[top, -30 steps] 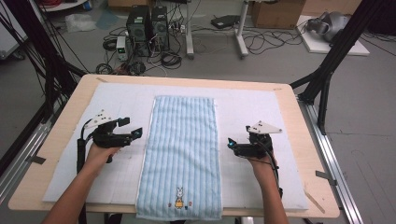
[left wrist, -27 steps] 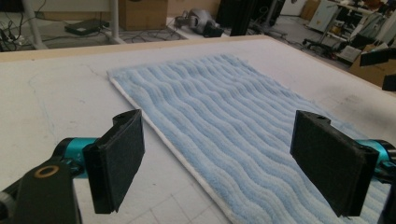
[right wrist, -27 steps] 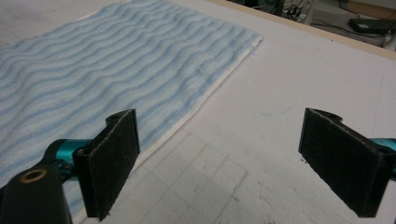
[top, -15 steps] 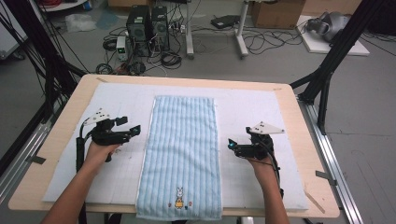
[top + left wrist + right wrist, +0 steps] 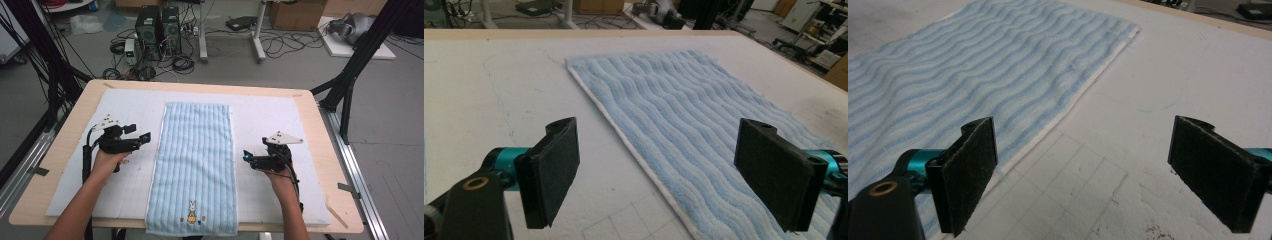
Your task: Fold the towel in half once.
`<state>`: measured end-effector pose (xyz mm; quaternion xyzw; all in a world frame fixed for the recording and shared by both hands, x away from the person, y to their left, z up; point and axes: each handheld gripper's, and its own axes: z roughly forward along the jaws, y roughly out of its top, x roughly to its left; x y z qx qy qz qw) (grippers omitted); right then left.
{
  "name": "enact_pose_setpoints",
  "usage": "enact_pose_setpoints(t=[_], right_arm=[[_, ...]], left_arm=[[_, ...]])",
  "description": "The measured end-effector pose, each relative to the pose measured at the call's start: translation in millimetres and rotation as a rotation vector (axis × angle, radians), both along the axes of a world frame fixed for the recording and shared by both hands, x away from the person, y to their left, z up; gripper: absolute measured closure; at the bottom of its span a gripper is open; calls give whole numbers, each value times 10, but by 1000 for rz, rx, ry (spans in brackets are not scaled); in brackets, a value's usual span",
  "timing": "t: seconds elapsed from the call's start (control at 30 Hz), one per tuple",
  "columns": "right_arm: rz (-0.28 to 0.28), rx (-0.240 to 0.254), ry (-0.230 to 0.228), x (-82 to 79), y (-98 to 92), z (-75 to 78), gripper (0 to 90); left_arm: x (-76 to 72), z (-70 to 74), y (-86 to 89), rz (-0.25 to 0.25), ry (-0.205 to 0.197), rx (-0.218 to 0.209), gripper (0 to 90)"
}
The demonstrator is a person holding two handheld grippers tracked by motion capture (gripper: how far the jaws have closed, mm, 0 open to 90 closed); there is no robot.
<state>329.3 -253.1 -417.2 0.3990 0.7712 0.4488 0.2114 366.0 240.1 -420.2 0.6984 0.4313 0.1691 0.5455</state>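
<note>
Nothing much is shifting since the earlier frames: both hands are keeping their places at mid-height of the high view, left and right of centre, with perhaps a slight turn of the left one, and the towel is lying as it lay.

At the bottom of the high view the person's forearms are coming in, and the near hem of the blue striped towel (image 5: 194,165), with its small rabbit motif, is hanging just over the table's (image 5: 327,112) front edge. Moving up the frame, the left gripper (image 5: 145,137) is hovering just beside the towel's left long edge, its jaws spread wide with nothing between them; in the left gripper view that edge is running between the two black pads. The right gripper (image 5: 246,155) is sitting just beside the right long edge, jaws likewise standing wide and empty. Further up, the towel is lying flat and lengthwise on the white mat (image 5: 130,107), its far hem short of the mat's upper edge.

Judging by this, the handling is only starting: no edge is being pinched or lifted yet, so the whole grasp and fold are remaining. No containers are standing on the table
</note>
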Motion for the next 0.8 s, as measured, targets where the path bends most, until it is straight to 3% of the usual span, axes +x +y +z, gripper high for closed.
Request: enact_pose_setpoints(t=[0.17, 0.37, 0.43, 0.57, 0.73, 0.8], right_arm=[[4, 11, -3, -17, 0, 3, 117], [0, 21, 7, -15, -5, -10, 117], [11, 15, 7, -14, 10, -13, 117], [14, 12, 16, -11, 28, -25, 117], [11, 13, 20, -6, 23, -34, 117], [12, 16, 25, 1, 24, -39, 117]], left_arm=[[183, 22, -83, 21, 39, 30, 226], [409, 67, -198, 27, 42, 52, 305], [450, 23, -216, 42, 57, 30, 323], [525, -96, -260, 65, 99, 53, 321], [608, -209, -286, 86, 163, 17, 331], [651, -210, -297, 88, 179, 34, 330]])
